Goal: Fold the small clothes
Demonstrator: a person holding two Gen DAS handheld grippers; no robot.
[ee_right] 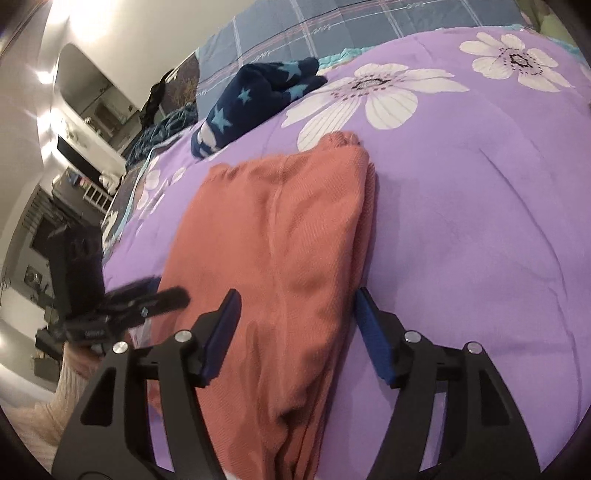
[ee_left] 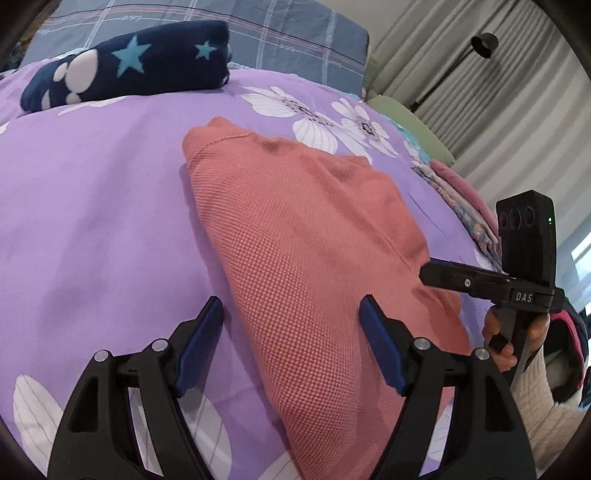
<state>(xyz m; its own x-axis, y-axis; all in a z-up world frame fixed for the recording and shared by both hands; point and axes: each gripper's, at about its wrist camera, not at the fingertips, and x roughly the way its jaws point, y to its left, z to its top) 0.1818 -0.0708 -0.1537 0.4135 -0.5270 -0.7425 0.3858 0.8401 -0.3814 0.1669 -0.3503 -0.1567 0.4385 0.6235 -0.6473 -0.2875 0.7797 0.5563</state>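
We hold a gripper in each hand over a purple quilt (ee_left: 92,206) printed with white flowers. The salmon garment (ee_left: 306,251) lies on it, folded into a long narrow strip that runs from close beneath us away toward the head of the bed. Our left gripper (ee_left: 291,314) hangs just above the near part of that strip with its blue pads (ee_left: 380,350) spread wide; one pad stands over the bare quilt, the other over the cloth, and neither presses on anything. Our right gripper (ee_right: 295,314) is likewise wide, its pads straddling the strip's near end with the fabric lying loose between them, ungripped. In the left view, the right gripper (ee_left: 428,271) reaches in from the right edge, held by a hand (ee_left: 506,343) in a cream knit sleeve, its tip over the garment's far edge. In the right view, the left gripper (ee_right: 162,295) is a blur at the strip's left side. Farther up the bed rests a folded navy cloth (ee_left: 129,64) with blue stars, and beyond it a plaid pillow (ee_left: 295,33). A stack of folded clothes (ee_left: 461,192) sits at the quilt's right edge.
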